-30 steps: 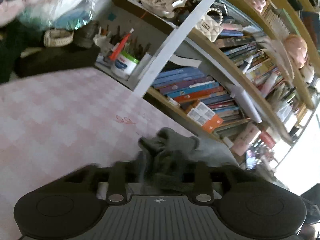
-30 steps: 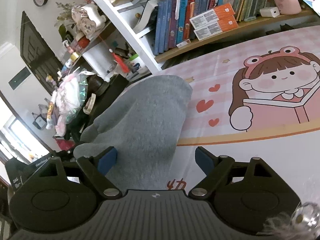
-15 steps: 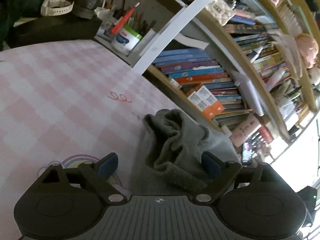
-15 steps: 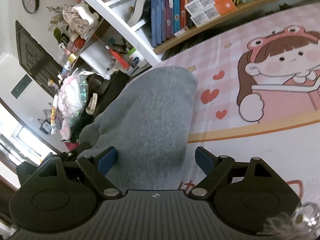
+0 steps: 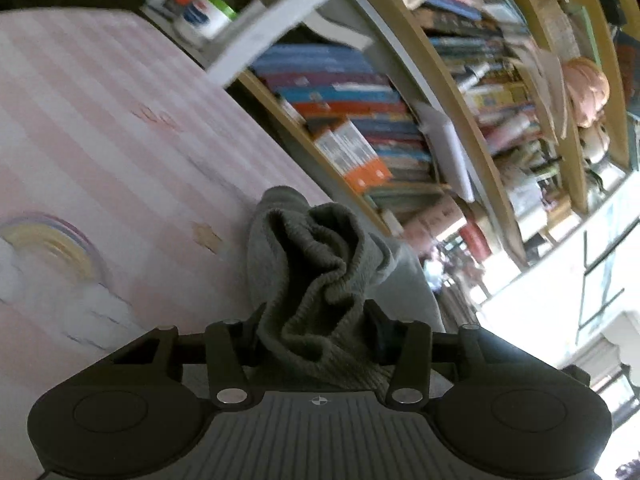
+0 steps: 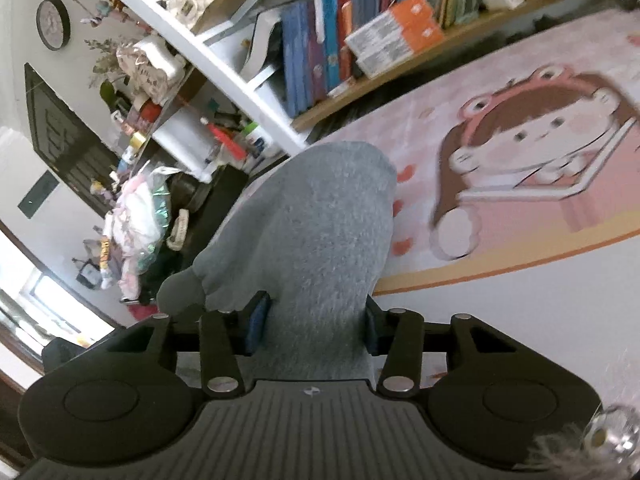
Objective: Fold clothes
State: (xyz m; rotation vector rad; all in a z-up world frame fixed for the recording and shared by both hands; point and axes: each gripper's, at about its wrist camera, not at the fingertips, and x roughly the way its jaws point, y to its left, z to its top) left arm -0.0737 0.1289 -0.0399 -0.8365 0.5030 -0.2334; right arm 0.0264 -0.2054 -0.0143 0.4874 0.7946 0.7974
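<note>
A grey knit garment lies on a pink cartoon-print mat. In the left wrist view its bunched ribbed end rises between my left gripper's fingers, which are closed on it. In the right wrist view a smooth grey stretch of the garment runs away from my right gripper, whose blue-padded fingers are closed against its near edge.
A bookshelf full of books and boxes runs along the mat's far edge, also in the right wrist view. A pen pot and a dark side table with bags stand to the left. A rainbow print marks the mat.
Both grippers went from open to shut on the garment. The left one opened half a second ago and has closed on the ribbed end again. Both views have shifted.
</note>
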